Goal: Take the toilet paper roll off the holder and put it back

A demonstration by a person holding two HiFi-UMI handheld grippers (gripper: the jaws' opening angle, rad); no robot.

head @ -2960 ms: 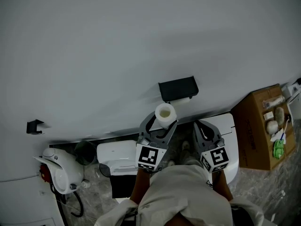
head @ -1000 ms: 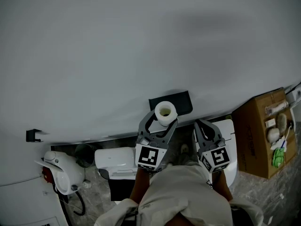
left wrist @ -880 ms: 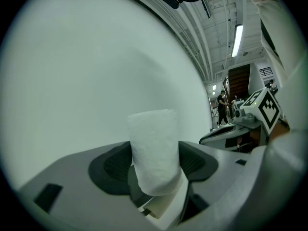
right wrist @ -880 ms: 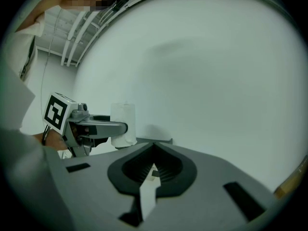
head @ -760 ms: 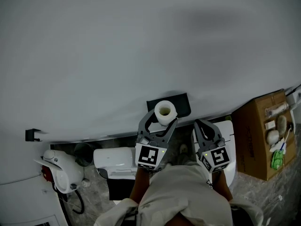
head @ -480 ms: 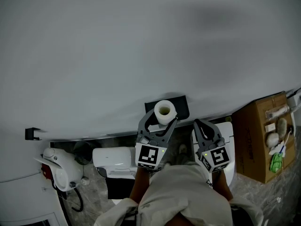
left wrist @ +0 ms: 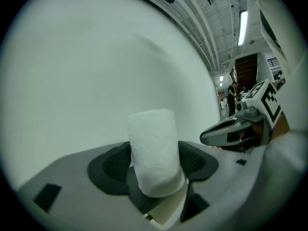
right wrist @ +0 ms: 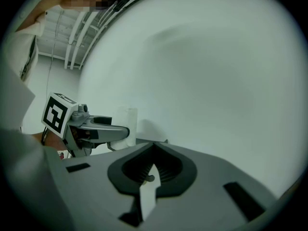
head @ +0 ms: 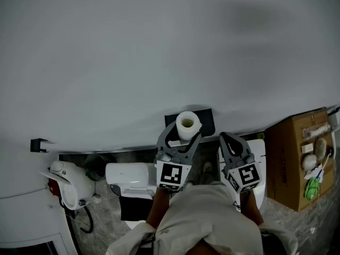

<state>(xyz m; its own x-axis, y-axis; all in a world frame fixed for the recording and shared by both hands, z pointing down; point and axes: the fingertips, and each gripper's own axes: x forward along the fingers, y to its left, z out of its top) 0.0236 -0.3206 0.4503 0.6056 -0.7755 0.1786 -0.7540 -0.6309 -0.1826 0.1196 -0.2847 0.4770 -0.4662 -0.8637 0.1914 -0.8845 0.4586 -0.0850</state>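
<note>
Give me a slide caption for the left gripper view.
Left tool, jaws just opened slightly, grips an upright toilet paper roll before a white wall, right tool alongside.

No lettering, label or number can be read anywhere.

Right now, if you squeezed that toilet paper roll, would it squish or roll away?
The toilet paper roll looks soft and fuzzy, so it would probably squash a bit. Its hollow middle in the head view hints it's light. It's round, so on its side it could likely roll.
</note>
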